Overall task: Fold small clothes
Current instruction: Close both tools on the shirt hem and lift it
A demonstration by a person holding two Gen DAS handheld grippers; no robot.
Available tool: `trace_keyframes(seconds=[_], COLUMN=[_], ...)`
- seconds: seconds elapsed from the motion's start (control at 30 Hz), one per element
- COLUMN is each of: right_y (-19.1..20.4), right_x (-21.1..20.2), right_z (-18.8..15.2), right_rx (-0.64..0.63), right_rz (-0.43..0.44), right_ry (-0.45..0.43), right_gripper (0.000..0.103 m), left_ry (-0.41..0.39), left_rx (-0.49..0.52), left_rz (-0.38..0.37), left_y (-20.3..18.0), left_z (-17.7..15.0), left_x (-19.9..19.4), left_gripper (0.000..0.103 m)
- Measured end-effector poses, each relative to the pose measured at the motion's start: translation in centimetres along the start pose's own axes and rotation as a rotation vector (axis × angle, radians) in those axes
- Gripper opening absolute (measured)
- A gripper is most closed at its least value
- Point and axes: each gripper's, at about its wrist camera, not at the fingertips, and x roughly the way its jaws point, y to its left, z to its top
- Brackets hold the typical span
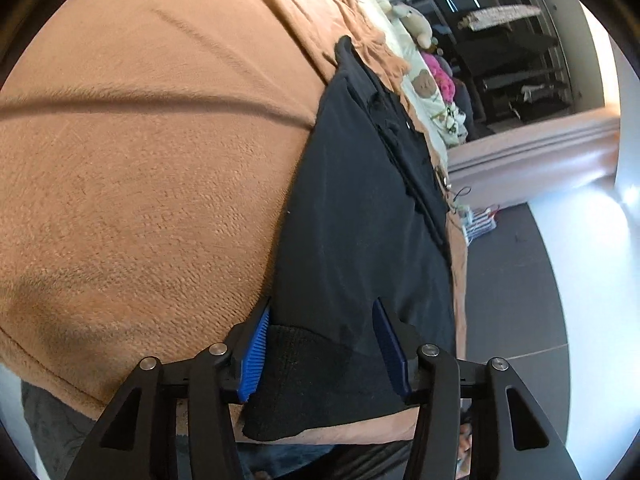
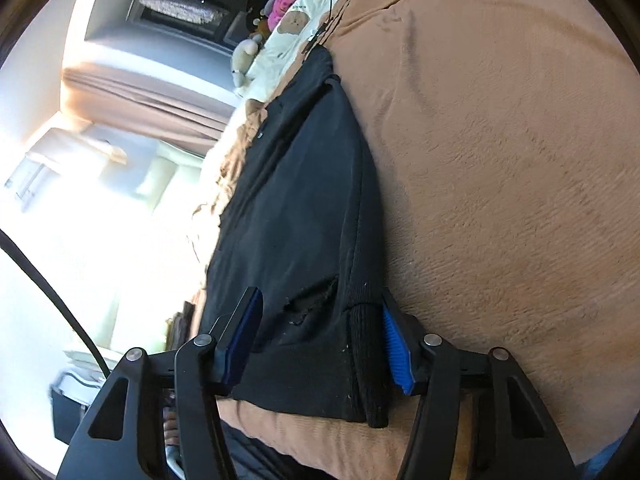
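Observation:
A black garment [image 1: 360,216] lies stretched out on a tan fleece blanket [image 1: 140,168] near the bed's edge. In the left wrist view its ribbed hem corner [image 1: 304,376] sits between the blue pads [image 1: 253,360] of my left gripper [image 1: 322,306], whose jaws stand apart around the flat cloth. The right wrist view shows the same garment [image 2: 296,208] running away from me. Its ribbed cuff [image 2: 366,360] and a small torn patch [image 2: 308,304] lie between the fingers of my right gripper [image 2: 320,296], which is open. The cuff rests close against the right blue pad [image 2: 396,352].
Cream bedding with bear prints [image 1: 430,92], a pink item [image 2: 284,2] and a soft toy [image 1: 416,24] lie beyond the garment's far end. Dark floor [image 1: 520,280] runs beside the bed. A black cable [image 2: 52,292] crosses the bright window side.

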Motion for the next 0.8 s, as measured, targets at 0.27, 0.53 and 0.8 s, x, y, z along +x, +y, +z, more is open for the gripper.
trace_keyframes(seconds=[0.27, 0.53, 0.8], right_y=[-0.2, -1.2, 2.6], right_x=[2.7, 4.6, 1.3], right_z=[-0.5, 0.5, -0.2], right_rx=[-0.024, 0.073, 0.019], right_rz=[-0.070, -0.120, -0.066], right_ry=[0.045, 0.038, -0.009], right_gripper=[0.044, 0.008, 0.006], left_ry=[-0.006, -0.023, -0.084], left_rx=[-0.008, -0.015, -0.008], left_rz=[0.031, 0.074, -0.001], left_y=[-0.3, 0.0, -2.2], left_z=[0.1, 0.4, 0.8], left_x=[0.9, 0.9, -2.1], left_gripper=[0.038, 0.013, 0.011])
